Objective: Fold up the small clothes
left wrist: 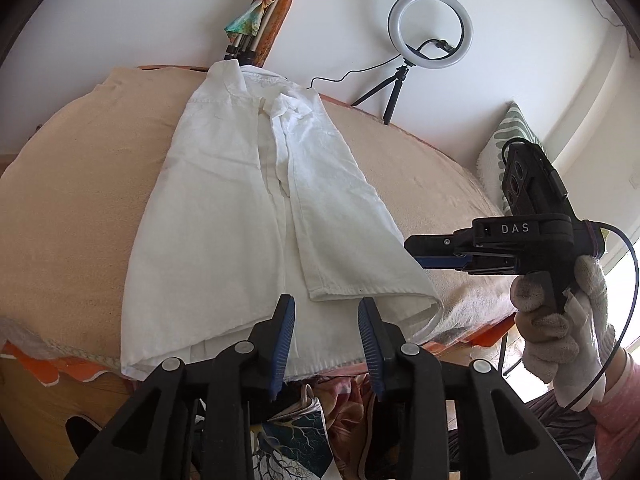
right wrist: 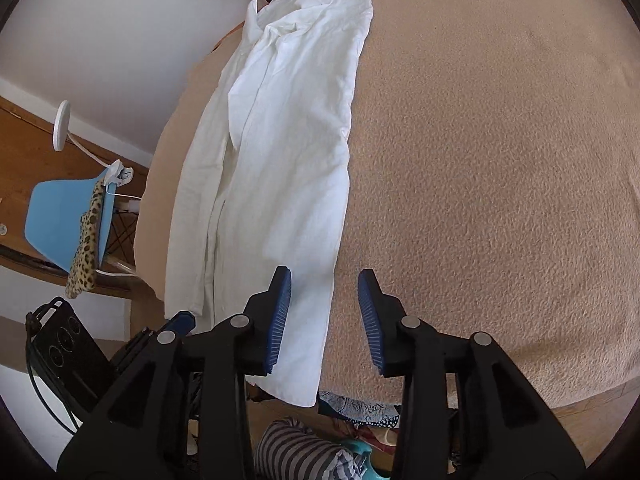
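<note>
A white shirt [left wrist: 240, 208] lies lengthwise on the beige towel-covered table [left wrist: 80, 200], collar at the far end, both sides folded in toward the middle, hem hanging at the near edge. My left gripper [left wrist: 326, 344] is open and empty, just above the hem. My right gripper [right wrist: 324, 320] is open and empty over the shirt's right bottom corner; the shirt [right wrist: 280, 140] runs away to the upper left. From the left wrist view the right gripper [left wrist: 416, 250] sits beside the shirt's right edge, held by a gloved hand [left wrist: 560, 320].
A ring light on a tripod [left wrist: 430, 28] stands behind the table, with another tripod and coloured cloth [left wrist: 256, 16] at the far end. A patterned cushion [left wrist: 504, 140] is at right. A blue chair with leopard cloth [right wrist: 72, 216] stands left. Clothes [right wrist: 304, 452] lie under the near edge.
</note>
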{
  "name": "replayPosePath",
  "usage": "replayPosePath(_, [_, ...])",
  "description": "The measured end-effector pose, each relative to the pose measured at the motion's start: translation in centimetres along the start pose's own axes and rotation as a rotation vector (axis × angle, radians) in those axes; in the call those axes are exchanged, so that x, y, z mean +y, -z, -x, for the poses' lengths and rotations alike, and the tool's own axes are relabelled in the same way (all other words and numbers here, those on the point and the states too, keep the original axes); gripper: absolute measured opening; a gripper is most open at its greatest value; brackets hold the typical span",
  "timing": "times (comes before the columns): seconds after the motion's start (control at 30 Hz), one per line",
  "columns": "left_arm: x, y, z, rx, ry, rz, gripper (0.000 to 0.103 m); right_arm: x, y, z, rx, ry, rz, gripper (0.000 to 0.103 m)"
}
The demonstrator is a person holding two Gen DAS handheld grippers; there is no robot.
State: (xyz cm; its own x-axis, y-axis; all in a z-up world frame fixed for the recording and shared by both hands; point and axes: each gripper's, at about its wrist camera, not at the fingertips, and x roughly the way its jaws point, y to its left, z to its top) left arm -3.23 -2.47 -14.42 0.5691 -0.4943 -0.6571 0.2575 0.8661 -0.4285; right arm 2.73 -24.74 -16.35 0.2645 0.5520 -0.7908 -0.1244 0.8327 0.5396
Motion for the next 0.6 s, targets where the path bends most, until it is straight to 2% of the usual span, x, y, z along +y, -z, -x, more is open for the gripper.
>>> replayPosePath(0.07, [1.2,-0.4,1.9,-0.037,-0.032,0.008,0.039,-0.3,0.3,0.1,0.009,-0.039,-0.010,0.037])
replayPosePath(0.1, [2.1,-1.0,2.4,-0.053,-0.065,0.009,0.046,-0.6,0.5,0.2,0.012,-0.057,-0.023,0.037])
replayPosePath(0.13, [3.2,-1.3,2.8,-0.060,-0.100,0.014,0.048,-0.9,0.6,0.2,0.016,-0.076,-0.038,0.037])
replayPosePath(0.2, [6.0,-1.7,2.6,-0.024,-0.127,0.082,0.048,-1.3,1.0,0.1,0.026,-0.117,-0.068,0.037])
replayPosePath(0.3, [9.6,-1.8,1.2,0.058,-0.120,0.181,0.048,-1.9,1.7,-0.3,0.043,-0.174,-0.105,0.037])
replayPosePath(0.37, [10.9,-1.5,0.3,0.098,-0.087,0.228,0.047,-1.9,1.9,-0.4,0.050,-0.197,-0.111,0.037])
replayPosePath(0.43, [11.4,-0.9,-0.3,0.123,-0.033,0.261,0.035,-1.7,2.2,-0.8,0.061,-0.195,-0.108,0.037])
replayPosePath(0.47, [11.4,-0.8,-0.3,0.122,-0.027,0.258,0.033,-1.7,2.3,-1.1,0.070,-0.195,-0.106,0.037])
replayPosePath(0.5, [11.1,-0.7,-0.2,0.117,-0.028,0.248,0.027,-1.7,2.5,-1.4,0.075,-0.195,-0.106,0.037])
replayPosePath(0.53, [11.0,-0.7,-0.4,0.123,-0.016,0.243,0.015,-1.7,2.6,-1.8,0.080,-0.206,-0.105,0.037])
replayPosePath(0.57, [10.8,-0.6,-0.5,0.125,-0.009,0.244,0.013,-1.7,2.6,-2.0,0.088,-0.219,-0.105,0.035])
replayPosePath(0.6, [10.6,-0.6,-0.4,0.120,-0.012,0.247,0.011,-1.7,2.5,-2.2,0.089,-0.225,-0.106,0.022])
